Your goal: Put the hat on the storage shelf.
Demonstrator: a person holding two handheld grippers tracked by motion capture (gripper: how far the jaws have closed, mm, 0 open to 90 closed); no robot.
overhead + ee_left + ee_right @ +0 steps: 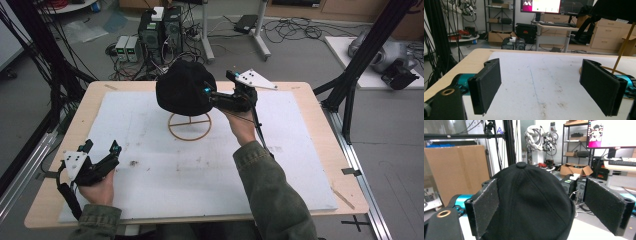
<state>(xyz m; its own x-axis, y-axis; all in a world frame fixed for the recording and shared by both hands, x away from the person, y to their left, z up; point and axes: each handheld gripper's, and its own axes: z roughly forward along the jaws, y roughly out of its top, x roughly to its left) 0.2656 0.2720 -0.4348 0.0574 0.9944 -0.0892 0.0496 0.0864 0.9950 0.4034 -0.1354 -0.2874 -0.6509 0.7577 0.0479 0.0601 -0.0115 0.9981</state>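
While left tongs (102,150) idle, cap (529,202) between spread right tongs (554,205).

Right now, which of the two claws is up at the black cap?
The right claw: it is raised beside the black cap on its wooden stand, jaws spread wide. The left claw sits low at the table's near-left corner, open over the white mat.

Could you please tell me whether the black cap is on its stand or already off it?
On: the black cap sits atop the wooden stand, with the open right claw at its side.
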